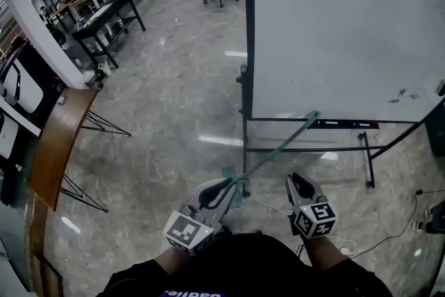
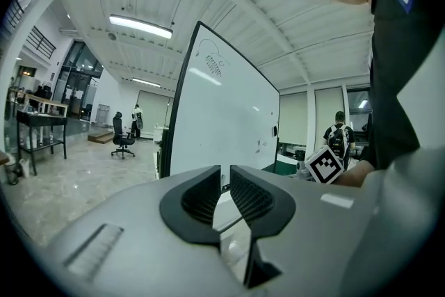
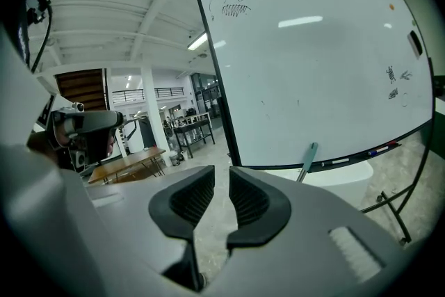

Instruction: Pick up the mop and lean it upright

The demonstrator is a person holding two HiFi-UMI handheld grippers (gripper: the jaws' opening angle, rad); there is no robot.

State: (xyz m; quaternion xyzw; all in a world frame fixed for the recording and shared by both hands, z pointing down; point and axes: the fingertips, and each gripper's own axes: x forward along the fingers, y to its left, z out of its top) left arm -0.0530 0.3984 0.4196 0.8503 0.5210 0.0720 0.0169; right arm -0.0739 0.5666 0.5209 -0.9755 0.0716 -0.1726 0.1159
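Head view: my left tongs point(image 1: 233, 184) grip the mop point(image 1: 278, 148) low down, its tip propped on the whiteboard point(image 1: 334, 31) ledge at one o'clock. Left gripper view: mop in the slit. Right gripper view: right tongs point(image 3: 221, 202) barely parted, empty. The mop is stiff and light, I reckon; I'd grip mid-shaft.

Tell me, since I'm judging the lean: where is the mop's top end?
Head view, right of centre: the mop's teal top end rests at the whiteboard's marker tray, up and right of the left gripper.
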